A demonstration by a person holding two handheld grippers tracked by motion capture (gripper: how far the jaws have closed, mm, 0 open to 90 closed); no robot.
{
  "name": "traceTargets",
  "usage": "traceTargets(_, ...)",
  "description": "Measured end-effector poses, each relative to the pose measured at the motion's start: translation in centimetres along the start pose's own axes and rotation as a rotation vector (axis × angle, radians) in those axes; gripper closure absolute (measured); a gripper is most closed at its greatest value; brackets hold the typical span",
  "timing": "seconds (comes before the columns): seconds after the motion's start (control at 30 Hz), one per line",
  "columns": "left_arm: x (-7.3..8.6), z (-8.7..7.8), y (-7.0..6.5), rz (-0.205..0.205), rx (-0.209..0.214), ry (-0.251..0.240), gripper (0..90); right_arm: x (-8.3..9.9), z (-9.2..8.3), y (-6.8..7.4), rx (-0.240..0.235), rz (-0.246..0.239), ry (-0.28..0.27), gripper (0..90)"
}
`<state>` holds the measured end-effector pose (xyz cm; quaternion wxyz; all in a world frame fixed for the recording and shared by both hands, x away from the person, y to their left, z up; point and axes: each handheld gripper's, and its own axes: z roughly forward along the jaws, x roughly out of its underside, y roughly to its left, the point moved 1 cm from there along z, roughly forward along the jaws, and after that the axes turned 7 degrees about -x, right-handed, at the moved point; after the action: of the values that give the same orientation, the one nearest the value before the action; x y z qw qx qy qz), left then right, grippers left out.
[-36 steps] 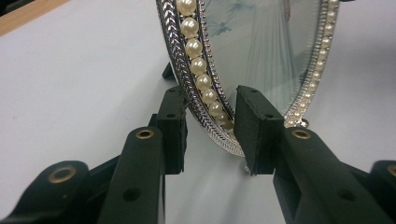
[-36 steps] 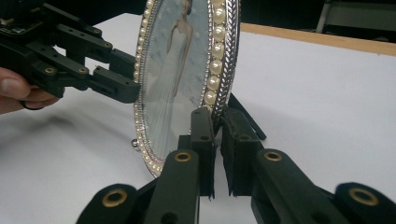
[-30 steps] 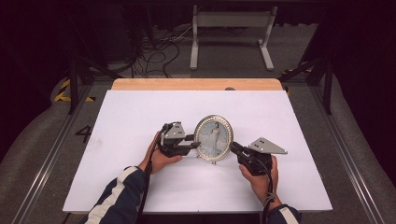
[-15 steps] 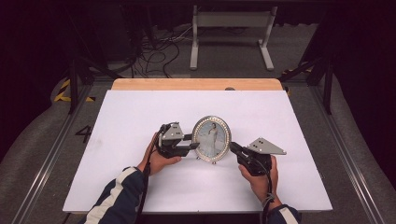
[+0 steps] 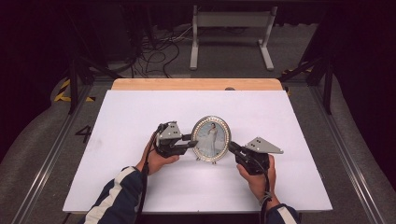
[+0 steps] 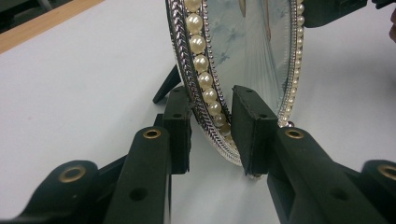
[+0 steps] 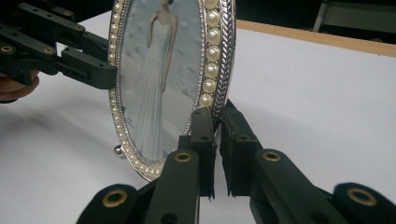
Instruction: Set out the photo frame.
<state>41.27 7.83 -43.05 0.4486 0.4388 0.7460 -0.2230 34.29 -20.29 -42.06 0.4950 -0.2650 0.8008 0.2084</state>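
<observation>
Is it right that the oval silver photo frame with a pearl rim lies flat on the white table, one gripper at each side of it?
Not quite. The oval silver photo frame stands upright on the white table, as the high view shows. The left gripper and the right gripper do flank it.

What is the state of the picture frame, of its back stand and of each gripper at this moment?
Picture frame: upright on the white table, held at both side rims.
Back stand: folded out, foot on the table.
Left gripper: jaws just closing, rim between them, small gap visible.
Right gripper: shut on the frame's rim.
</observation>
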Motion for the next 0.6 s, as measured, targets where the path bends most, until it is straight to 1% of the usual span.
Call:
traceTargets(0.07, 0.1, -0.1, -0.1, 0.003, -0.003, 0.005, 68.8, -0.1, 0.2, 0.1, 0.003, 0.001, 0.001, 83.2)
traceTargets(0.13, 0.2, -0.2, -0.2, 0.018, -0.009, 0.014, 68.4, -0.2, 0.4, 0.0, -0.001, -0.003, 0.002, 83.0)
traceTargets(0.2, 0.4, -0.4, -0.3, 0.018, -0.012, 0.018, 68.3, -0.3, 0.6, -0.1, -0.003, -0.001, 0.002, 82.6)
traceTargets(0.27, 0.5, -0.5, -0.4, 0.020, -0.024, 0.023, 67.9, -0.4, 0.8, -0.1, -0.007, -0.008, 0.002, 82.6)
traceTargets(0.37, 0.8, -0.6, -0.5, 0.010, -0.031, 0.015, 68.0, -0.6, 1.0, 0.0, -0.011, -0.017, 0.001, 82.6)
traceTargets(0.47, 0.9, -0.7, -0.7, 0.005, -0.041, 0.013, 68.0, -0.6, 1.1, -0.2, -0.017, -0.016, 0.002, 82.6)
traceTargets(0.6, 0.9, -0.7, -0.9, 0.020, -0.061, 0.013, 67.3, -0.7, 1.1, -0.2, -0.021, -0.023, 0.006, 82.5)
